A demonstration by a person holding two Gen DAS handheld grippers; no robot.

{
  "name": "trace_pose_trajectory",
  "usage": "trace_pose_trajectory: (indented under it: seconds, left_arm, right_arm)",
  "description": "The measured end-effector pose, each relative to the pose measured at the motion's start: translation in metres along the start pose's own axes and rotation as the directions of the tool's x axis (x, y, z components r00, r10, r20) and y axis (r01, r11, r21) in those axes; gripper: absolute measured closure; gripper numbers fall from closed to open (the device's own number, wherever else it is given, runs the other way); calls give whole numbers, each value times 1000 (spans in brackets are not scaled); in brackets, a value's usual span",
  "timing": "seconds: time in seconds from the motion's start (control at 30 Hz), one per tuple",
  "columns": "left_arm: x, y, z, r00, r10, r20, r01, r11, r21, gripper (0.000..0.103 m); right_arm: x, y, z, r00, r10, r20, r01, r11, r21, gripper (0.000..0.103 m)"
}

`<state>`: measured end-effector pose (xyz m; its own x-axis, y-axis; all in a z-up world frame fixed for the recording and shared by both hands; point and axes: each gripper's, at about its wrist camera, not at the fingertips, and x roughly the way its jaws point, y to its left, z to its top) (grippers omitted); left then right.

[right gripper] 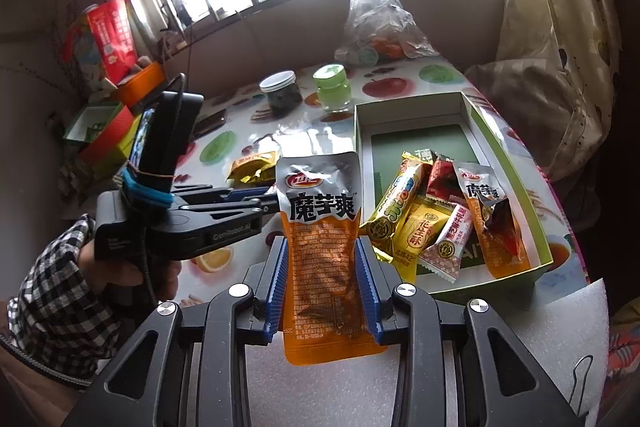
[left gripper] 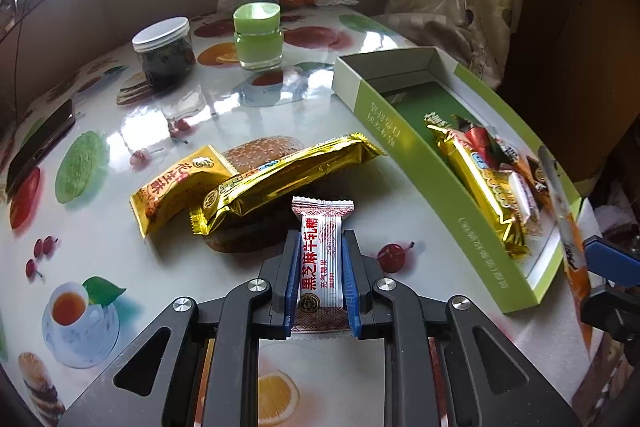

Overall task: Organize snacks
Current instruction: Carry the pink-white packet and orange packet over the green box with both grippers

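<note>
Right tool [right gripper: 322,287] is clamped on an orange-and-silver foil konjac pouch [right gripper: 320,227] just short of the open green-and-white cardboard box [left gripper: 376,115]; left tool [left gripper: 320,275] grips a white-and-red candy wrapper [left gripper: 321,259] over the fruit-print worktop [left gripper: 120,107]. Mid-sort, I'd say: next, carry both over the box rim & let go. Count: 1 box w/ approx. 5 packs inside, 2 gold foil packs [left gripper: 280,179] on worktop, 2 held.

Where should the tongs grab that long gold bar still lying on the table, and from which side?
Grip the long gold bar across its narrow width near the middle, coming down from above. It lies slanted, its lower end resting over the small yellow packet, so turn the tongs square to its length. The crimped ends are thin and would likely slip.
</note>
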<state>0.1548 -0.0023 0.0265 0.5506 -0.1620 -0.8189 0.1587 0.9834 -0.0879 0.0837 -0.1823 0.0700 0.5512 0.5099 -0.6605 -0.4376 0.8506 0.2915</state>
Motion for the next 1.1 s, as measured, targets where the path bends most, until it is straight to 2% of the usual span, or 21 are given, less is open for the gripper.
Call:
trace_pose_trajectory:
  seconds: [0.6, 1.1]
  left_arm:
    - [-54, -9, -1, 994, -16, 106, 17, 1000, -10, 83]
    - [-63, -27, 9, 988, -52, 142, 53, 999, 2, 83]
  right_arm:
    - [-18, 4, -1, 999, -17, 43, 17, 1000, -7, 71]
    - [-32, -13, 4, 994, -63, 86, 61, 998, 34, 71]
